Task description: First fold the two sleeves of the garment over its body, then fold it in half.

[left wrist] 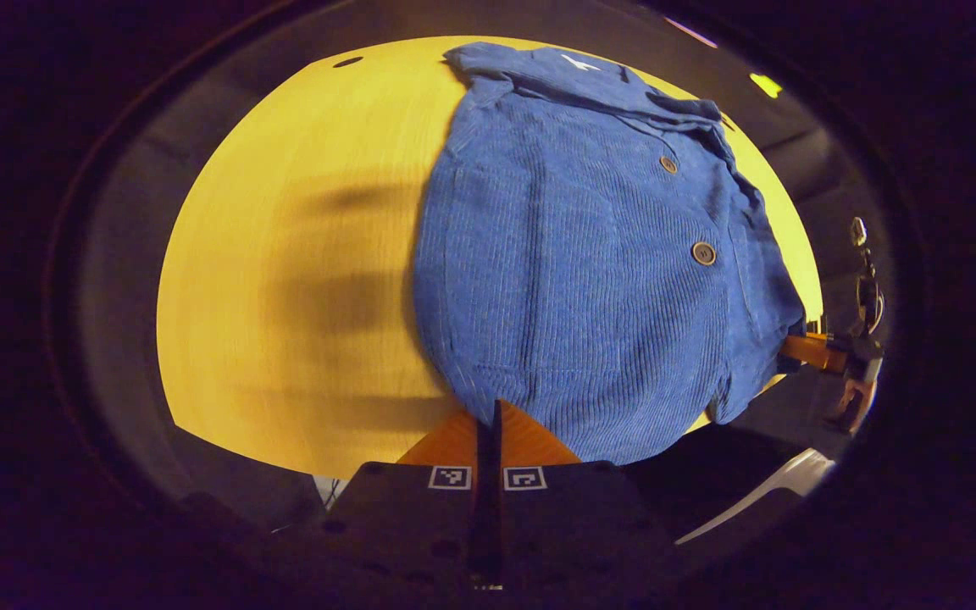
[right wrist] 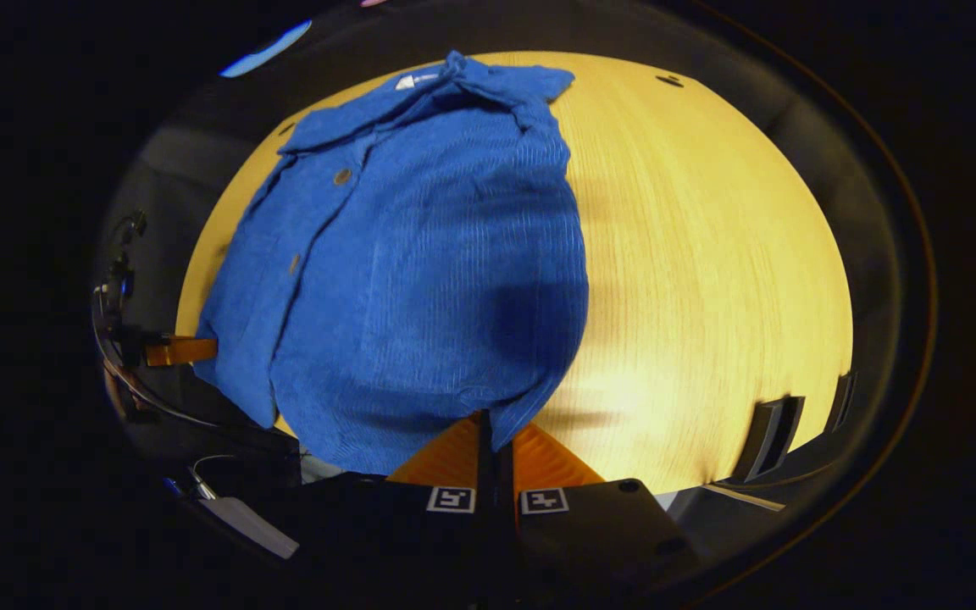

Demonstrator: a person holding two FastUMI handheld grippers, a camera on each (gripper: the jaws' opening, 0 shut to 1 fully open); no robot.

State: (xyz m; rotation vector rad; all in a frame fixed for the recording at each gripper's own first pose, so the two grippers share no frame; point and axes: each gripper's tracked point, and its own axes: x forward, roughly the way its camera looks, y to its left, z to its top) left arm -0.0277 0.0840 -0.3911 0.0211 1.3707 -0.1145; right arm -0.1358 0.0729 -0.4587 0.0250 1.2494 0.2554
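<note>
A blue corduroy shirt (left wrist: 590,271) with brown buttons lies flat on the yellow wooden table (left wrist: 285,254), collar at the far end and hem at the near edge. In the left gripper view my left gripper (left wrist: 488,417) is shut, its fingers pinching one corner of the hem. The right gripper (left wrist: 810,349) holds the other hem corner at the shirt's right side. In the right gripper view the shirt (right wrist: 420,271) spreads ahead on the table (right wrist: 708,280), and my right gripper (right wrist: 488,424) is shut on its near hem corner. The left gripper (right wrist: 179,349) shows at the far left, touching the hem.
The table's near edge runs just below both grippers, with dark floor beyond it. A white object (left wrist: 793,483) lies low at the right of the left gripper view. Dark brackets (right wrist: 772,436) stand at the table's right edge. A small dark hole (right wrist: 670,80) marks the far tabletop.
</note>
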